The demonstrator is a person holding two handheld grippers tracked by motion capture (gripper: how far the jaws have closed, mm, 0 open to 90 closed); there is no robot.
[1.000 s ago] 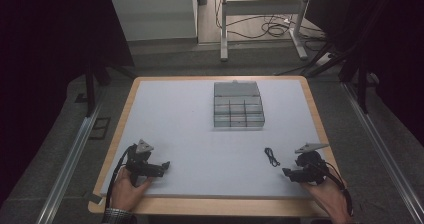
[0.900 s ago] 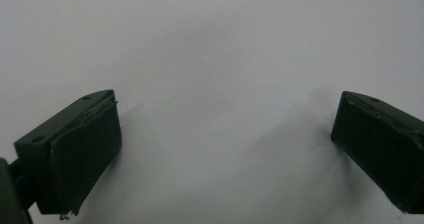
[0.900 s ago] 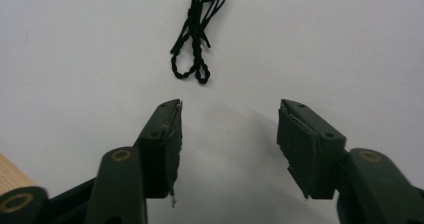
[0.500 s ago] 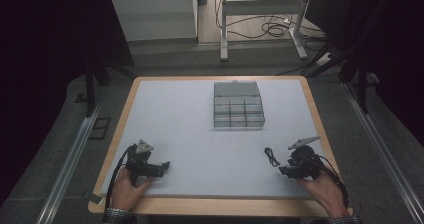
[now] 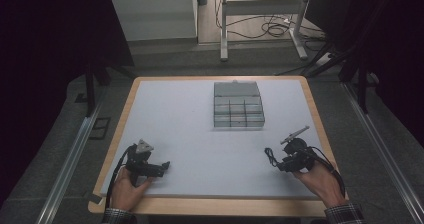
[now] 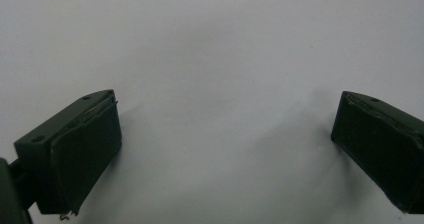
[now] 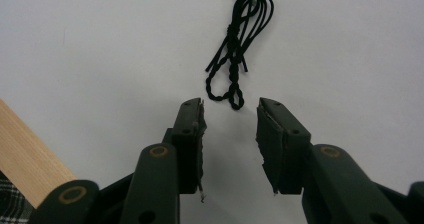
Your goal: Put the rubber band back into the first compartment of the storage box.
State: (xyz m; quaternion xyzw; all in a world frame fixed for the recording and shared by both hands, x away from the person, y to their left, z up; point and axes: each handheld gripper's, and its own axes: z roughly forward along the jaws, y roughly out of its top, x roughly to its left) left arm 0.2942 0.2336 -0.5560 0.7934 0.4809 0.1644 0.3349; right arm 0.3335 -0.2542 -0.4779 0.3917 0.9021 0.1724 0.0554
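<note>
A small black cord bundle (image 5: 270, 157) (image 7: 240, 44), knotted and looped, lies on the white mat (image 5: 200, 134) near the front right. My right gripper (image 5: 281, 163) (image 7: 230, 106) points at it, tips just short of its near end. Its jaws have just been closing and now stand narrowly apart, with nothing between them. At the front left, my left gripper (image 5: 164, 167) (image 6: 225, 114) rests low over bare mat, its jaws wide open and empty. A hand holds each gripper from the table's near edge.
A grey compartment box (image 5: 235, 90) with several small cells stands at the back centre of the mat. The wooden table edge (image 7: 25, 154) runs close behind the right gripper. Metal rails flank the table on both sides.
The right gripper has moved left toward the cord bundle and its jaws have narrowed. The left gripper and the cord have not moved.
</note>
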